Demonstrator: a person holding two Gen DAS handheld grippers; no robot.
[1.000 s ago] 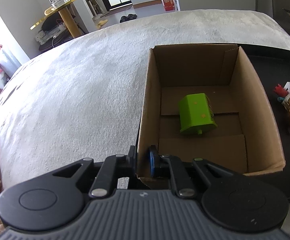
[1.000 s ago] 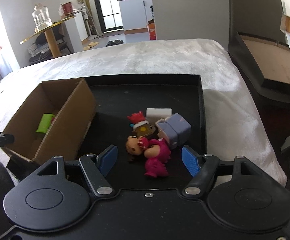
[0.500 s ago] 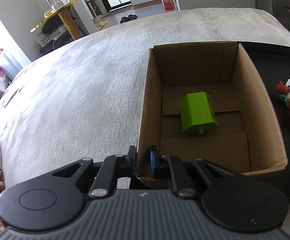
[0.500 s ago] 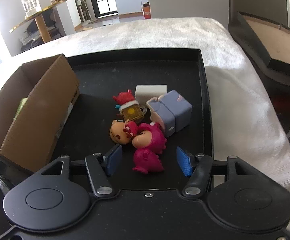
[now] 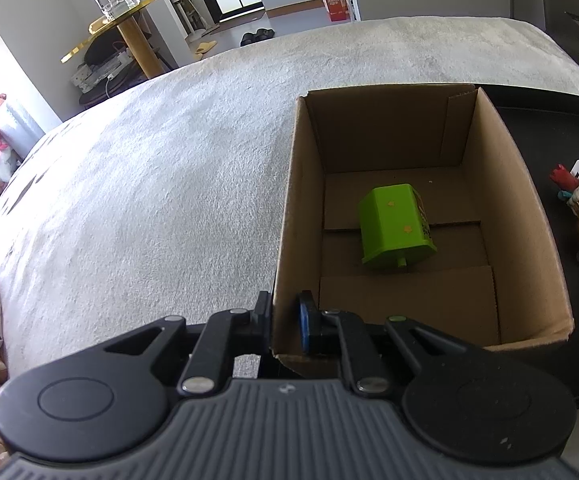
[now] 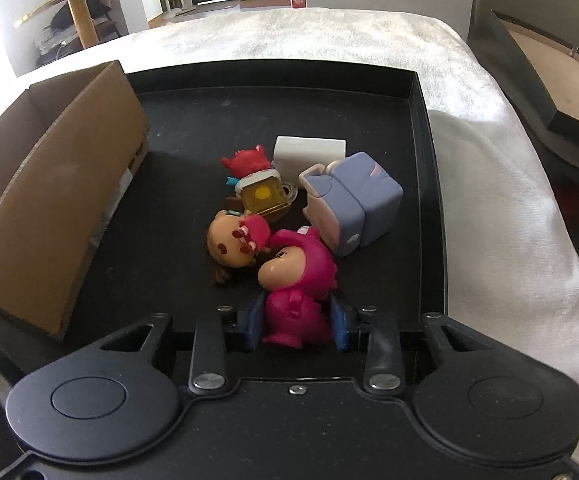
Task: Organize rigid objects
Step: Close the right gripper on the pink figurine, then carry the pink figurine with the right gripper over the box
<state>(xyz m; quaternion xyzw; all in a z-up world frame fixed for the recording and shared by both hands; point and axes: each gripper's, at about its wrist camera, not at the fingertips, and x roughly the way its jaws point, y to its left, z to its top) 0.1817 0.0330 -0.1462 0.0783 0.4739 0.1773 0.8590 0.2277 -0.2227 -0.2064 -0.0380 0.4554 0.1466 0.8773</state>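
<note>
My left gripper (image 5: 285,320) is shut on the near left corner of an open cardboard box (image 5: 289,216), which holds a green block toy (image 5: 395,226). The box (image 6: 41,208) stands on the left side of a black tray (image 6: 421,128). My right gripper (image 6: 297,322) has closed around the lower body of a pink figurine (image 6: 297,276) lying on the tray. Beside it lie a brown-faced figurine (image 6: 229,244), a red and yellow toy (image 6: 259,184), a lilac cube toy (image 6: 353,204) and a white block (image 6: 309,150).
The tray lies on a bed with a white fuzzy cover (image 5: 149,184). A dark open case (image 6: 549,80) stands off the bed's right side. A gold side table with glass jars (image 5: 121,12) stands beyond the bed.
My right gripper moved forward and down onto the pink figurine and its fingers closed in on it. My left gripper kept its hold on the box corner.
</note>
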